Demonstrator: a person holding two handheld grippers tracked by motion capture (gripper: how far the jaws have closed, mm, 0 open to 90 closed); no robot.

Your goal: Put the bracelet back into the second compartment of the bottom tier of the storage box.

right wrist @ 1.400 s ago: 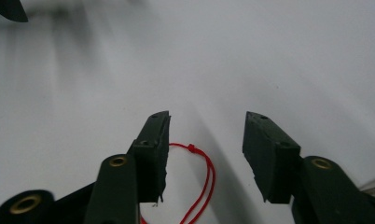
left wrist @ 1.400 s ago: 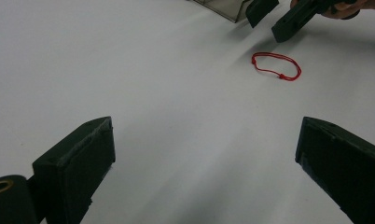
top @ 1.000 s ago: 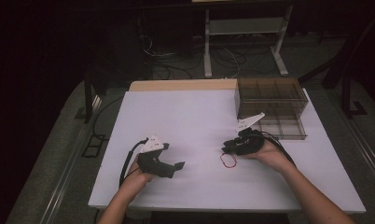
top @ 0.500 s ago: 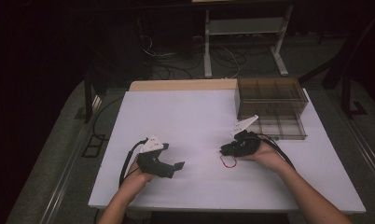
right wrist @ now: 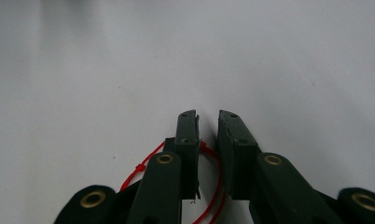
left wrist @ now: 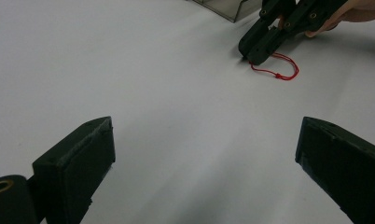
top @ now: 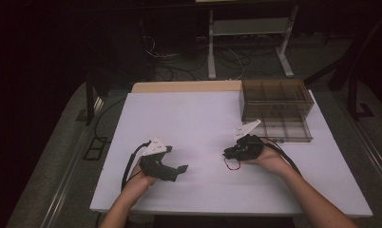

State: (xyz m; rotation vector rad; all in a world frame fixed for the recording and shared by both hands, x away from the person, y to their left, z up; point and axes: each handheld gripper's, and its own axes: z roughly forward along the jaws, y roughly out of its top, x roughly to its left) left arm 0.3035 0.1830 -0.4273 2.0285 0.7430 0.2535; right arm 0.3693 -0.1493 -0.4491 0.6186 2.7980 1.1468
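Red string [top: 231,164] is lying in a small loop on the white table [top: 198,118], right of centre and close to your edge, and your right gripper is working directly over it.

Starting at the left of the high view, your left hand [top: 140,176] is resting on the table and holding the left gripper [top: 176,171] low over the bare surface, pointing toward the middle. Its jaws are standing wide apart with nothing between them; in the left gripper view they are framing plain white tabletop, with the string [left wrist: 275,68] and the other gripper lying farther off.

Moving right, the string is sitting just in front of your right hand [top: 270,160]. Your right gripper [top: 227,154] is tipping down onto it, and its jaws have just been closing. In the right gripper view the fingertips [right wrist: 207,122] are standing nearly together with only a narrow slit between them, and the loop [right wrist: 213,179] is passing under and between them. The pads are not pressing on the cord as far as you can see, so it is lying between the jaws rather than being pinched.

Farther right and toward the back, a clear compartment box [top: 276,108] is sitting near the table's right edge, well apart from the string
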